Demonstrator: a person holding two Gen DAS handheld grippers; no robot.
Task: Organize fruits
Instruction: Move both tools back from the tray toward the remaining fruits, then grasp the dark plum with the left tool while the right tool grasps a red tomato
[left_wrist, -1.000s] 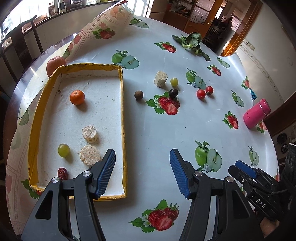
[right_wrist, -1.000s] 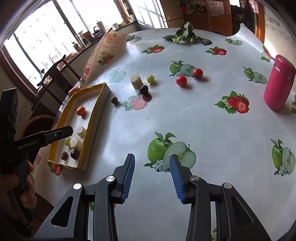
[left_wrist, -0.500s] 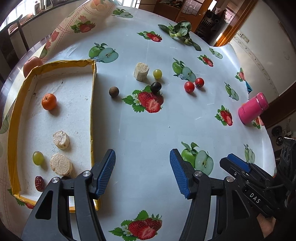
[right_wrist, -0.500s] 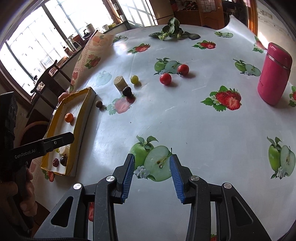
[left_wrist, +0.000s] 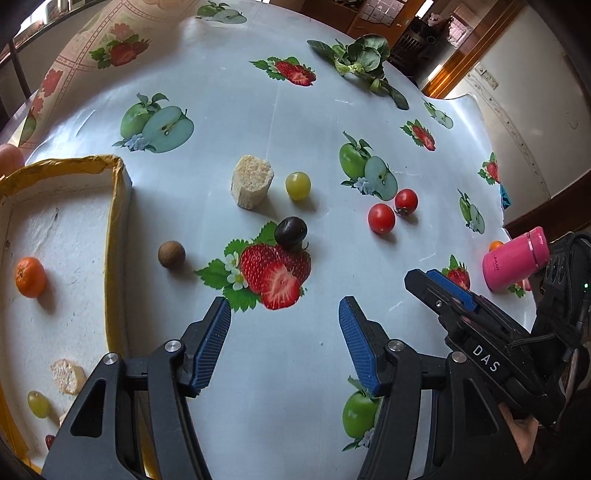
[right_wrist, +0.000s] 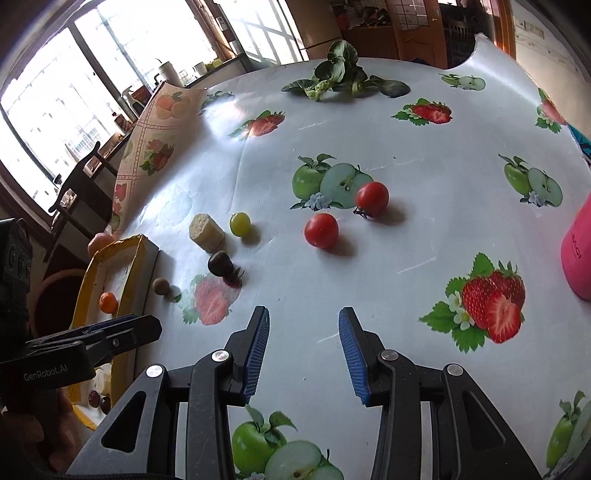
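**Both grippers open above loose fruit**

Left gripper, marked "GenRobot.AI", and right gripper, marked "DAS", hang with jaws apart, empty. Dark grape, green grape and two tomatoes lie outside the yellow tray

Table: tray; loose fruit; pink bottle; greens

Left hand-held gripper above surface, jaws wide apart, nothing between. Ahead: dark grape, brown nut, green grape beside pale corn chunk, two red tomatoes touching. Yellow-rimmed tray at left holds orange. Pink bottle at right, behind right hand-held gripper.
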